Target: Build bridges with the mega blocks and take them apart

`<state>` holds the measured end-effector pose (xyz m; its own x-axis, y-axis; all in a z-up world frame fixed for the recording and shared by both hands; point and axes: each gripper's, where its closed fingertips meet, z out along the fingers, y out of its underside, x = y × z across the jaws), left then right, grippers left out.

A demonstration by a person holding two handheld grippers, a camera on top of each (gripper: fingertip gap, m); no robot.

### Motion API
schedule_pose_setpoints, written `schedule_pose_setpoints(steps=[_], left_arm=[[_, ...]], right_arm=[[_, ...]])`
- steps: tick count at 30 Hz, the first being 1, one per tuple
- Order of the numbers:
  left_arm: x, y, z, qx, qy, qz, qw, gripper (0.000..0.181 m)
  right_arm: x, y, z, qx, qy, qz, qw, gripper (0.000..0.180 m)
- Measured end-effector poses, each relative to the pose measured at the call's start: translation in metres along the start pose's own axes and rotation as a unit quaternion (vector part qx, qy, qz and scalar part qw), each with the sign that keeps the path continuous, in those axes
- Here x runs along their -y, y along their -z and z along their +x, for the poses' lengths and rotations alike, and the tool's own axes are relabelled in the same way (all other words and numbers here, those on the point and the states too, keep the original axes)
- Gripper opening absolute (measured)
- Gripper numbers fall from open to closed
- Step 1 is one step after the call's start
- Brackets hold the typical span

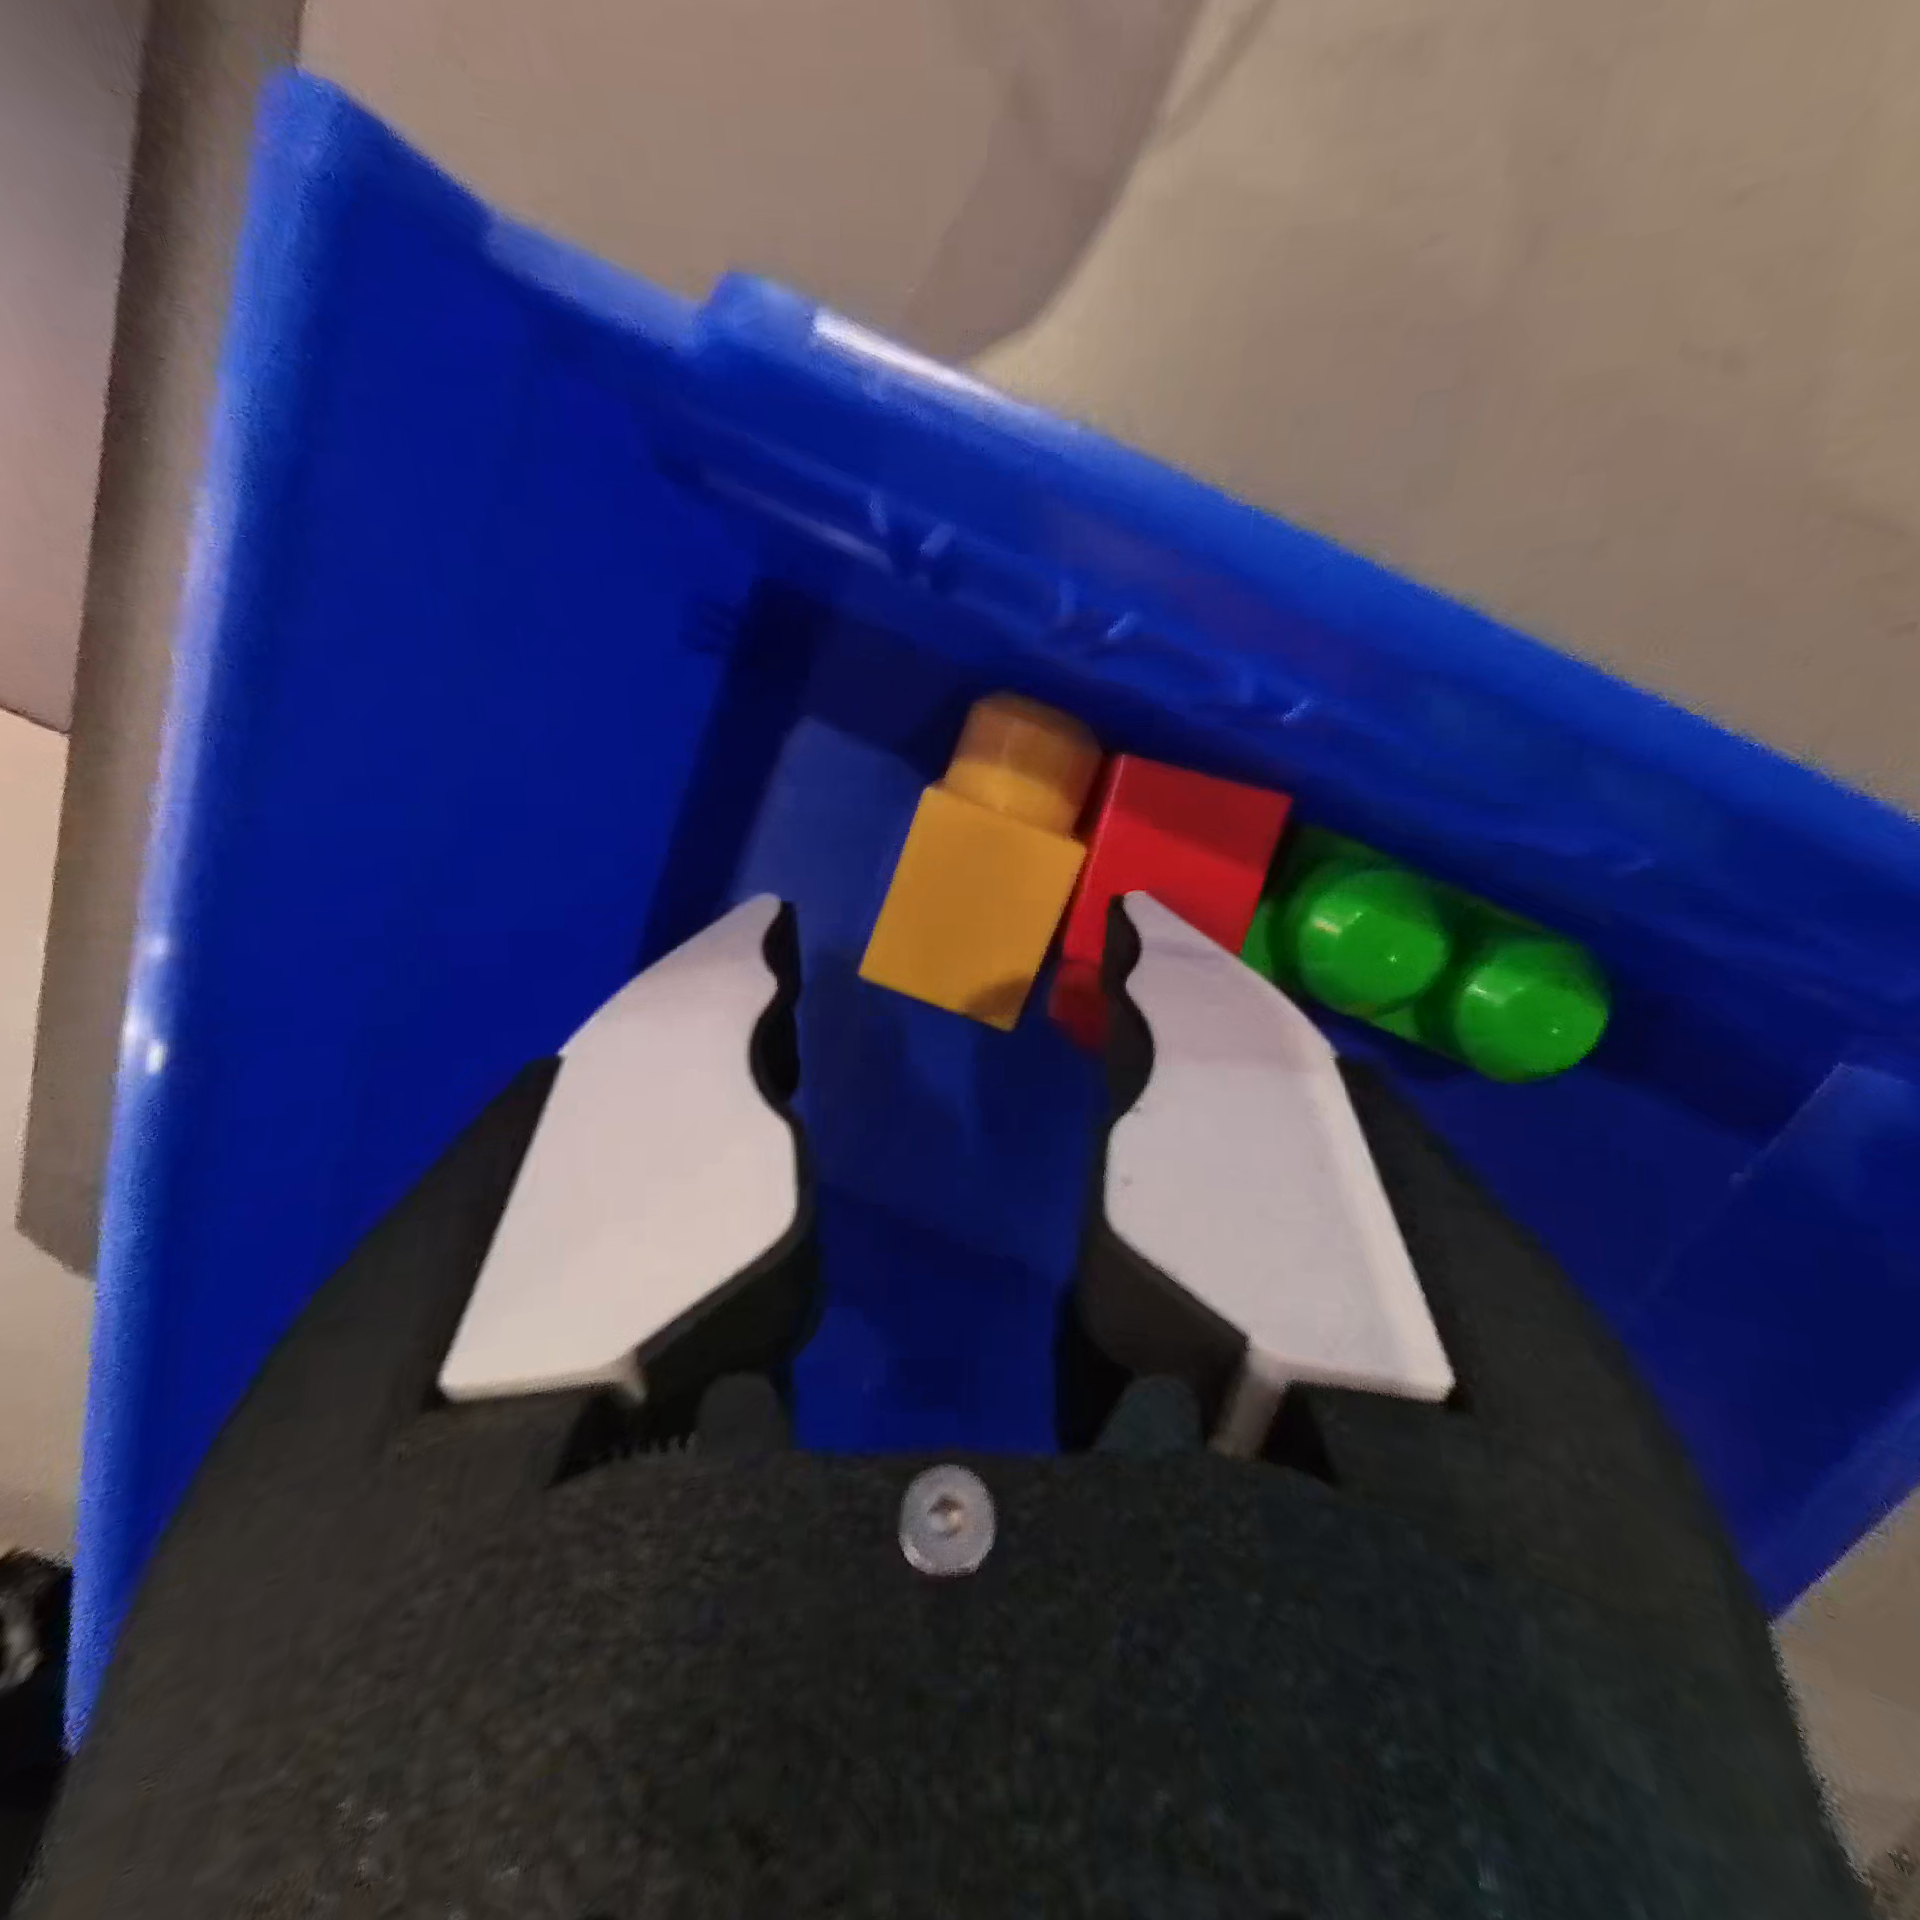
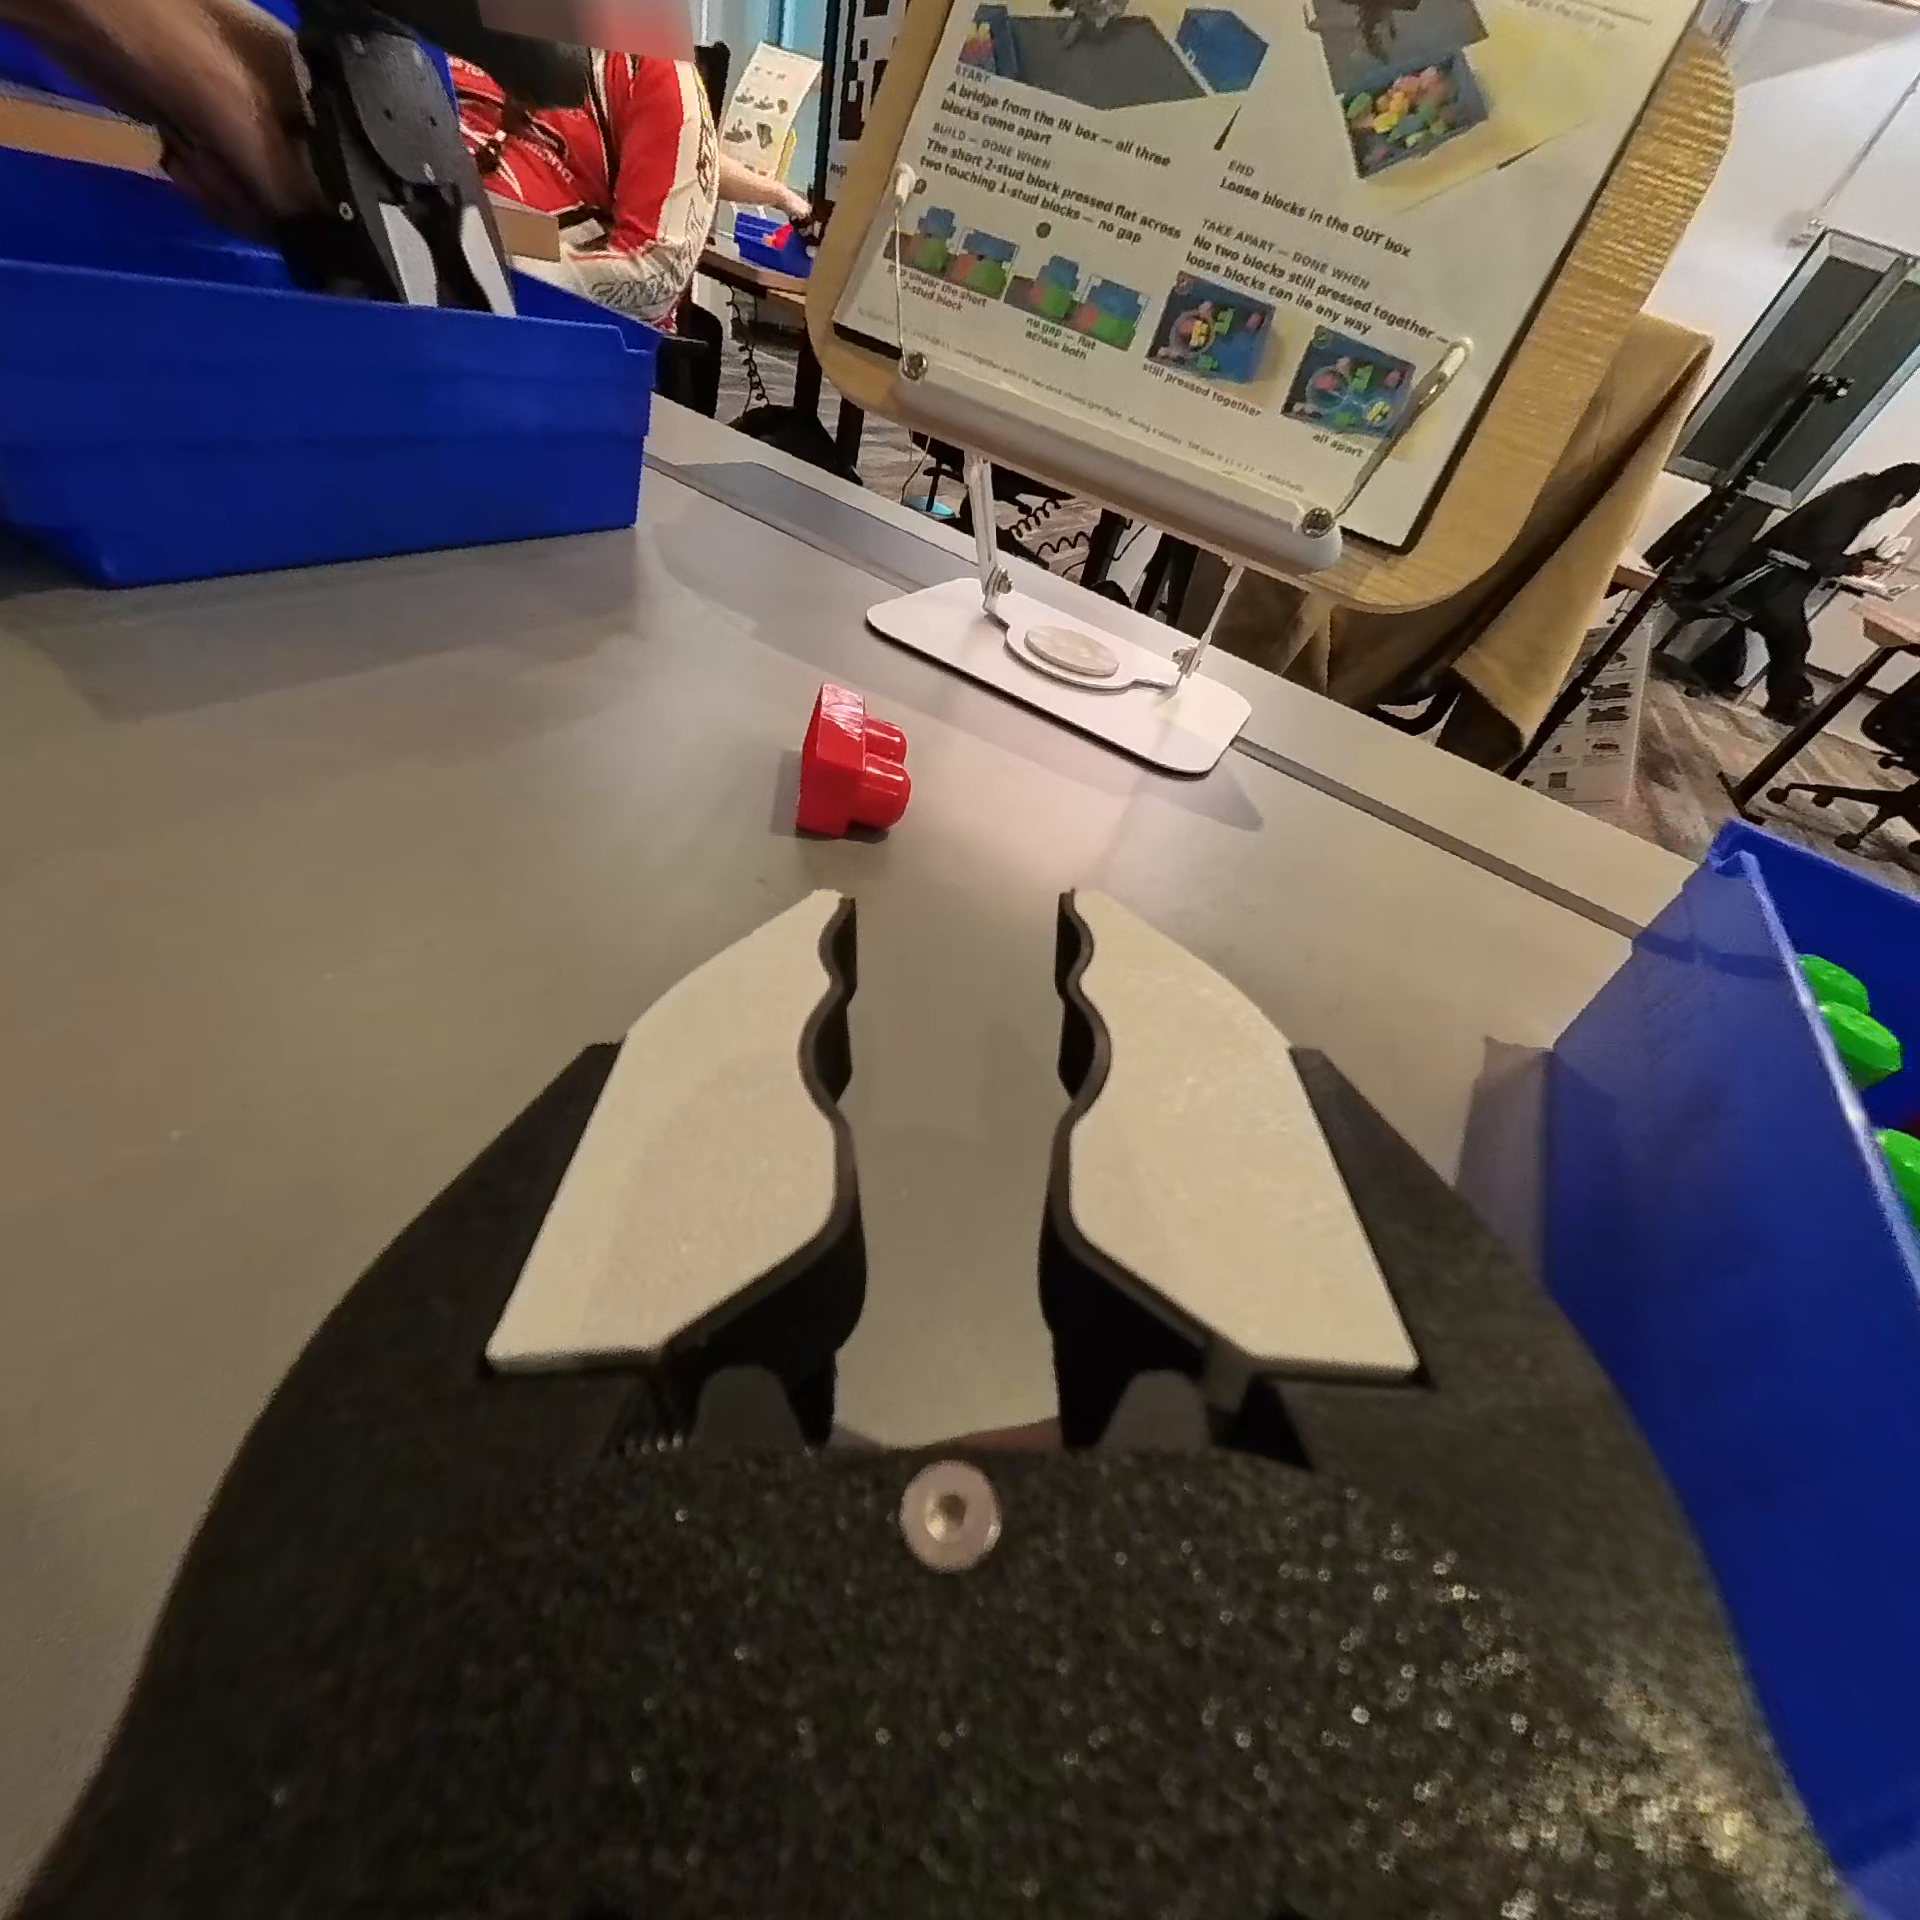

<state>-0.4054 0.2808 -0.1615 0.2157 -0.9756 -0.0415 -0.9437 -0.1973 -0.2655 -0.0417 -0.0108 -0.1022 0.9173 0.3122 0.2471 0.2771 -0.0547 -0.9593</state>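
A: Three blocks sit in a row against the far wall of the blue bin [image 1: 436, 727]: a yellow block [image 1: 971, 904], a red block [image 1: 1174, 862] touching it, and a green block [image 1: 1423, 956] on the red one's other side. Your left gripper [image 1: 951, 935] hangs over the bin with its jaws apart and nothing between them, one tip in front of the red block.

B: Why there?

A: Likely because you're choosing a piece to lift out. The yellow one lies tipped with its stud toward the wall, so its flat sides face your jaws. I'd judge that the easier grab.

B: And your right side?

A: Your right gripper [image 2: 956, 914] is low over the tabletop [image 2: 364, 883], jaws parted and empty, aimed toward a red two-stud block [image 2: 847, 774] lying on its side, well apart from the tips. It rests between the bin and the white stand [image 2: 1060, 675] holding the instruction sheet [image 2: 1195, 208]. It probably waits to span two single pieces.

B: Anything else?

A: A second blue bin [image 2: 1662, 1195] beside your right gripper holds green pieces.
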Motion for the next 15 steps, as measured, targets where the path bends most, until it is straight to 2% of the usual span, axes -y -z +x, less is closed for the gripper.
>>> schedule_pose_setpoints(steps=[3,6,15], left_arm=[[0.000,-0.001,0.004,-0.019,-0.006,-0.011,1.000,0.047],[-0.010,0.001,-0.007,-0.007,0.001,-0.050,0.999,0.058],[-0.016,-0.017,-0.012,0.008,-0.035,-0.094,0.995,0.057]], right_arm=[[0.000,0.000,-0.001,-0.001,0.007,-0.002,1.000,0.036],[0.000,-0.001,-0.003,0.000,0.012,-0.004,1.000,0.036],[0.000,-0.001,-0.002,0.000,0.008,-0.002,1.000,0.036]])
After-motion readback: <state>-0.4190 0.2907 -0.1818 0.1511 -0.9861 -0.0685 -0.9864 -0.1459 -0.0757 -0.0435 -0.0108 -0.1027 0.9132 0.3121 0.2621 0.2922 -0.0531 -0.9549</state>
